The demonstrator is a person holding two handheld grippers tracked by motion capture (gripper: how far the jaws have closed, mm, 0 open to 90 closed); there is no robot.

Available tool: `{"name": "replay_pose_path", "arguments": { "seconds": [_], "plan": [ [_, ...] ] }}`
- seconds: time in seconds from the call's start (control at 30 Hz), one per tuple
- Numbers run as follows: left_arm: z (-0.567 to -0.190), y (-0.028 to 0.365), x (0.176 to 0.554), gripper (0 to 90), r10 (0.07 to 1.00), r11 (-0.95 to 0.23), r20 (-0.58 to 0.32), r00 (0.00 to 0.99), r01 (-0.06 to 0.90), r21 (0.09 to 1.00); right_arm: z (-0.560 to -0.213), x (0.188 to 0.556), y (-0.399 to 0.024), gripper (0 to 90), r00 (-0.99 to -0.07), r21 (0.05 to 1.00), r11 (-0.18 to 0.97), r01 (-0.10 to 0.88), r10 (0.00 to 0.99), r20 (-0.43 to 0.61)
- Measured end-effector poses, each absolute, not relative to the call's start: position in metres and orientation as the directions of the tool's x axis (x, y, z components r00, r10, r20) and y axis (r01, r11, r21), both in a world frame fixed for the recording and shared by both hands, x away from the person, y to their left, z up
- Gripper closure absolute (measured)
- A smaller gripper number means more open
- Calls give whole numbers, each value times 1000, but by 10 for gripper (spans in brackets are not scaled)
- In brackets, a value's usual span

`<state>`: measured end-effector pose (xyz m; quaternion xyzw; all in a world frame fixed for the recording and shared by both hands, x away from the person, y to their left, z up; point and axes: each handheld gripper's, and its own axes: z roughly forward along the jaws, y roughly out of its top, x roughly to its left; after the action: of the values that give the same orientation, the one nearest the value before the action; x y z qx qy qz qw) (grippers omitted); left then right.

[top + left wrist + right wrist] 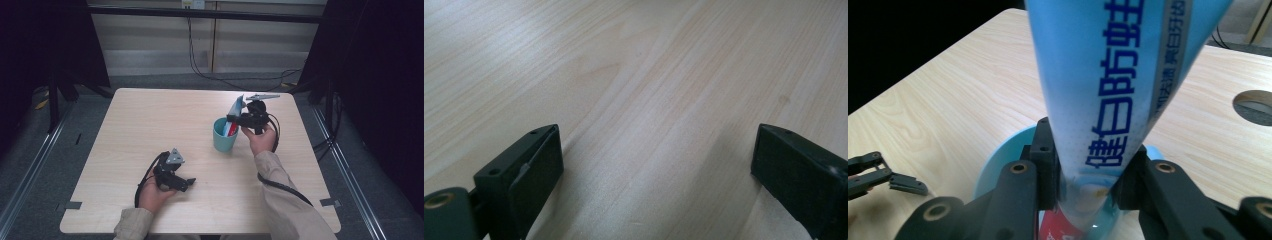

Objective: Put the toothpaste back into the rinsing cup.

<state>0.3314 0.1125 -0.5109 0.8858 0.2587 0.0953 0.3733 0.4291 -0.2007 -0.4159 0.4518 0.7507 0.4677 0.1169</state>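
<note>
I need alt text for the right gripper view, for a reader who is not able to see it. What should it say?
Two black tongs clamp a light blue toothpaste tube printed with dark blue characters, its lower end inside a light blue cup. Under them lies a pale wooden table; the other gripper rests at the far left.

Pale wooden table [150,125] on grey floor [200,81], dark curtains [45,40] beside.
</note>
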Motion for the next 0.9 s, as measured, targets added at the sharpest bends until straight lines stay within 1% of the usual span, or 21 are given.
{"name": "replay_pose_path", "arguments": {
  "seconds": [0.37, 0.9],
  "plan": [
    [-511, 113, 331, 62, 529, -587, -25, 848, 387, 711, -418, 429, -207, 664, -548, 803, 151, 576, 801, 243],
    [-511, 113, 331, 63, 529, -586, -25, 848, 387, 712, -418, 428, -210, 633, -546, 806, 152, 572, 804, 236]
  ]
}}
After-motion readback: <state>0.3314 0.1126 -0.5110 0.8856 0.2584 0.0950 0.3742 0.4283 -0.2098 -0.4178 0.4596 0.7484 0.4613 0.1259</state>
